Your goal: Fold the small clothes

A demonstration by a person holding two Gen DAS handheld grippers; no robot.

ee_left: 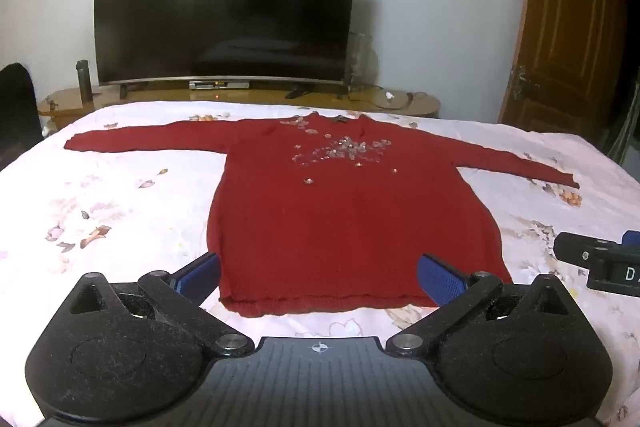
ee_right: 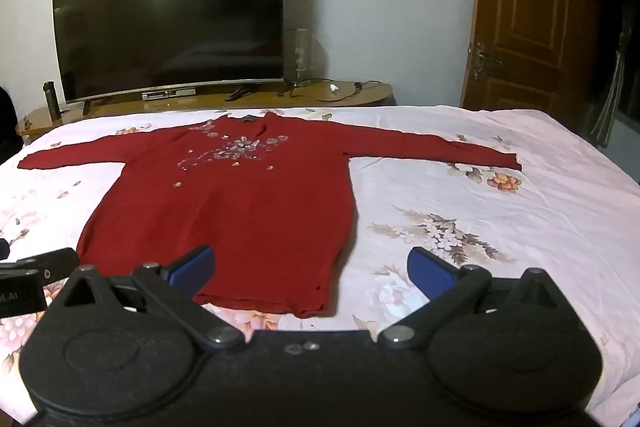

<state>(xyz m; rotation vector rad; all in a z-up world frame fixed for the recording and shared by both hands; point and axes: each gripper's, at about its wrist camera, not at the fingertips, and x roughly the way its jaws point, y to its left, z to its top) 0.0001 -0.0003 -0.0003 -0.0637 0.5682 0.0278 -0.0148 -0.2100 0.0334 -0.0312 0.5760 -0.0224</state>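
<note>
While both sets of jaws stand wide and empty, the left gripper [ee_left: 318,277] and right gripper [ee_right: 310,269] are poised at the hem of a red sweater [ee_left: 340,211] spread flat on the bed [ee_left: 120,211]; a sleeve, at 10 o'clock or 2 o'clock, is best pinched near the cuff and laid across the chest.

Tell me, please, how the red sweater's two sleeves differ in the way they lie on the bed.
In the left wrist view, the sleeve on the picture's left lies nearly level across the bedsheet, while the sleeve on the picture's right slants toward the camera. The left sleeve's cuff ends near the bed's far corner; the right sleeve's cuff ends beside an orange flower print. Both are spread out flat and not yet folded over the sweater's body.
</note>
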